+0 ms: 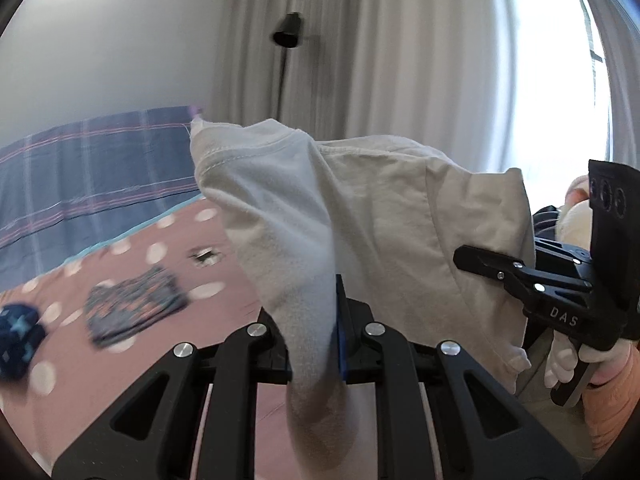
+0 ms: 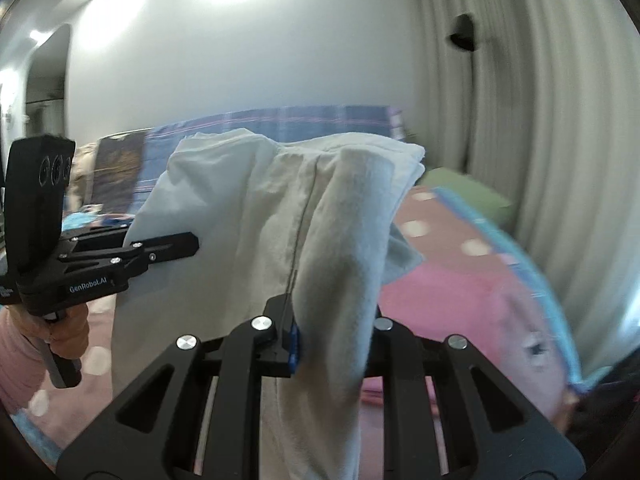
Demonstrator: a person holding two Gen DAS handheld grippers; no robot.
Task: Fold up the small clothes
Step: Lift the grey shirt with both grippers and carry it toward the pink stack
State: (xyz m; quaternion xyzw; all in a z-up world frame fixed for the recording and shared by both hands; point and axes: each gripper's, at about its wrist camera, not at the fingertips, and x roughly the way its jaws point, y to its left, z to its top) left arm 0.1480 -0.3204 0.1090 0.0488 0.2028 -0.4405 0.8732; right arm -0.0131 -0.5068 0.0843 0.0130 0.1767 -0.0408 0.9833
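The garment [image 1: 360, 208] is soft white knit cloth, matt, faintly fuzzy, with stitched hems. Both grippers — left [image 1: 338, 336], right [image 2: 320, 344] — are matt black plastic with shiny round metal bolt heads and glossy blue pads. The bedspread [image 1: 224, 276] is smooth pink cloth with pale dots — the curtain [image 1: 400, 60] a matt, pleated fabric.

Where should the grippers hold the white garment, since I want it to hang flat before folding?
Judging from the bunched folds, hold the white garment by two opposite ends of its stitched hem, pinching each from the outer side. The left gripper and right gripper are each shut on gathered cloth.
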